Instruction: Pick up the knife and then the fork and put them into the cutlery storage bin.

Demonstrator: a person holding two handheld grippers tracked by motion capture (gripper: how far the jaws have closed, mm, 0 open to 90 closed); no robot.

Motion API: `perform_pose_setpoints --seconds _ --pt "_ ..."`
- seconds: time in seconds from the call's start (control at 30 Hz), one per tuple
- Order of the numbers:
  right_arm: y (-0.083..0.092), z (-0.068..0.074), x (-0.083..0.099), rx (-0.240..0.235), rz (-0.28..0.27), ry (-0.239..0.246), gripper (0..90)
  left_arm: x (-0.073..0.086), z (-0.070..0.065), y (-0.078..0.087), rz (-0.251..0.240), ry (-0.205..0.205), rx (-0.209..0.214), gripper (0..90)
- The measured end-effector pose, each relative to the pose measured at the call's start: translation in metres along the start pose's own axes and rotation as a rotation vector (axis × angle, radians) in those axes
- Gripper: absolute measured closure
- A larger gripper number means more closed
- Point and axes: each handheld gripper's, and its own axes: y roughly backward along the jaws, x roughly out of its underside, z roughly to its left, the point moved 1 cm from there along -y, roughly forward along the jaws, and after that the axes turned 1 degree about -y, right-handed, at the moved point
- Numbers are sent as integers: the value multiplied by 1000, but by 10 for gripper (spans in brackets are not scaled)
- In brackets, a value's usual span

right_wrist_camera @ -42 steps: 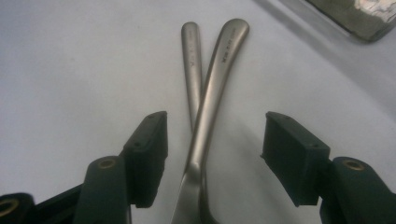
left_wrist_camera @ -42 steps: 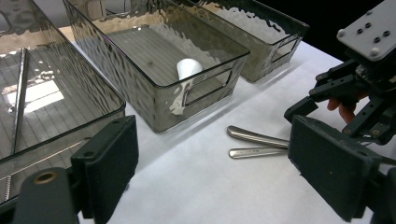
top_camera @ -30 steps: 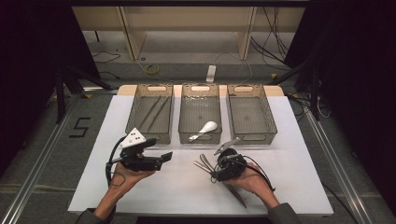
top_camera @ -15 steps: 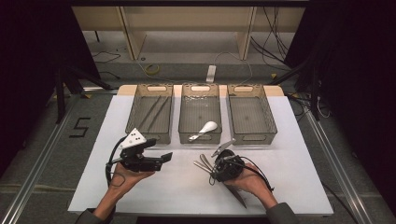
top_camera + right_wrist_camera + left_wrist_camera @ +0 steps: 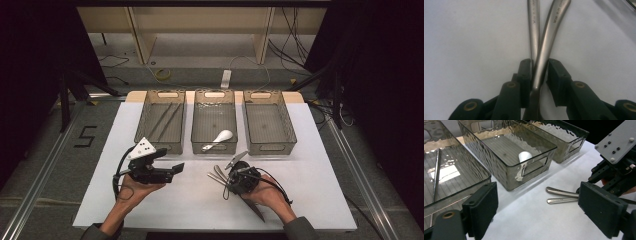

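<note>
At the far side of the white table (image 5: 320, 165) stood three smoky clear plastic bins in a row. The left bin (image 5: 161, 121) held thin dark metal sticks (image 5: 168, 120), the middle bin (image 5: 214, 121) held a white plastic spoon (image 5: 218, 139) leaning towards its near wall, and I could see nothing lying in the right bin (image 5: 268, 121). Near the middle bin, two steel cutlery handles (image 5: 541, 30) lay crossed on the table. My right tongs (image 5: 231, 176) pointed down at them, and their jaws had just been closing: they pinched one steel handle between the pads, the other lying just beside it under the left pad. My left tongs (image 5: 175, 170) rested in my upturned palm, pointing right, jaws spread with nothing between them, well apart from the handles.
</note>
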Motion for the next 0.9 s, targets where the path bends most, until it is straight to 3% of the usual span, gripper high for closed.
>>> perform_pose_setpoints --seconds 0.23,0.9 --pt "1 -2 -2 -6 12 -14 797 0 -1 1 -3 -2 -4 161" --pt "4 -5 -1 -22 22 -23 810 0 0 1 -6 0 -4 163"
